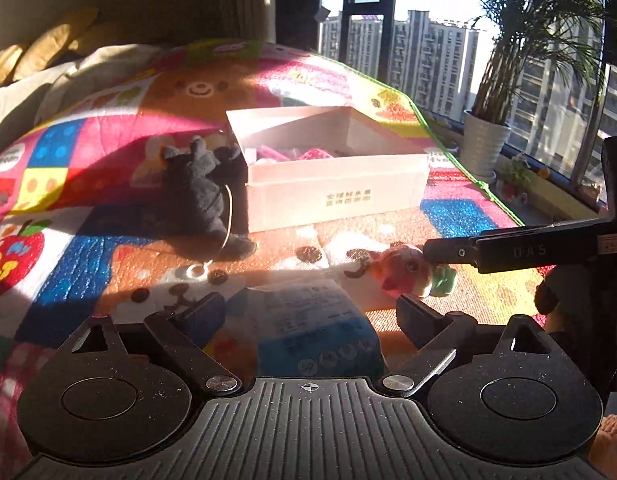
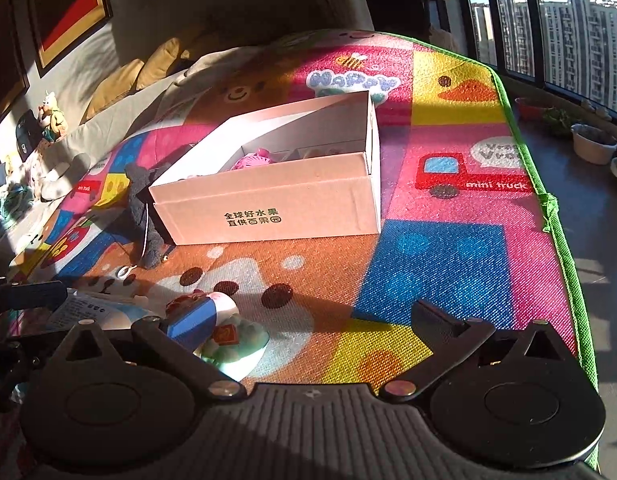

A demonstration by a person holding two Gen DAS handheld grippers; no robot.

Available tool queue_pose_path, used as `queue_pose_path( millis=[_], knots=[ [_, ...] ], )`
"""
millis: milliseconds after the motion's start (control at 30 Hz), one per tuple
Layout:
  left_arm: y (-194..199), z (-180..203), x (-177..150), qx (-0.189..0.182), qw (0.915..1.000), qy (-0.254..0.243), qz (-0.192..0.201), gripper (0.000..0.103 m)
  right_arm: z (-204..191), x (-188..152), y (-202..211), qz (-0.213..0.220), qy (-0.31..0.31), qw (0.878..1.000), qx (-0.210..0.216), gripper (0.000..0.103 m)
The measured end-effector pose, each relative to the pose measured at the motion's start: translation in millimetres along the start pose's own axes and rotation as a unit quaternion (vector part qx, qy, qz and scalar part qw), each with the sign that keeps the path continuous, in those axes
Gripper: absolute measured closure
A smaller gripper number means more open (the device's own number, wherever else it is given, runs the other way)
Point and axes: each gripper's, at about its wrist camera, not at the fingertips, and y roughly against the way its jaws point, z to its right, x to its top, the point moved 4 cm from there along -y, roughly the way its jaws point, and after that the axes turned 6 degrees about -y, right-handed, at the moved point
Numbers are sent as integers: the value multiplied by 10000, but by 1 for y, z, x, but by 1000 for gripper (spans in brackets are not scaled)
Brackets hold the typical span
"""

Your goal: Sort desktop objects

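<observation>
White cardboard box [image 2: 268, 204] as landmark, open-topped, standing on cartoon play mat [image 2: 448, 264], green characters printed on near wall. Inside: pink items [image 2: 254, 160], seen over the rim; nothing more made out in there.

Dark grey plush toy [image 1: 206, 196] lying against box's left near corner, touching the wall; thin white cord [image 1: 226, 220] looped along it, ending in small white ring on mat, nearer than box.

Nearer than box, well apart from it: blue-and-white packet [image 1: 312, 332] flat on mat, directly between fingers of left gripper [image 1: 310, 312]. Jaws spread wide, either side of packet; contact with it not clear, nothing clamped.

Right of packet, still nearer than box: small figurine [image 1: 406, 270], red, white and green, lying on mat. Right gripper [image 2: 308, 320] spread wide too, nothing clamped; left finger [image 2: 192, 322] overlapping figurine [image 2: 228, 336] in right wrist view, touching or just above — cannot tell. Right finger over bare mat.

Potted palm [image 1: 484, 144] in white pot right of and beyond box, off mat by window. Yellow cushions [image 2: 148, 72] left of and beyond box
</observation>
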Motion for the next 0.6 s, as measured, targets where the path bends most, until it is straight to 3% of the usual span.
queue_pose_path(
  millis=[300, 600],
  knots=[
    [-16, 3, -20, 11, 9992, 140, -369, 3, 4, 1, -3, -131, -154, 9997, 145, 0],
    [-23, 9, -14, -89, 9993, 164, -311, 2, -1, 4, 0, -368, 78, 9987, 343, 0]
  ],
)
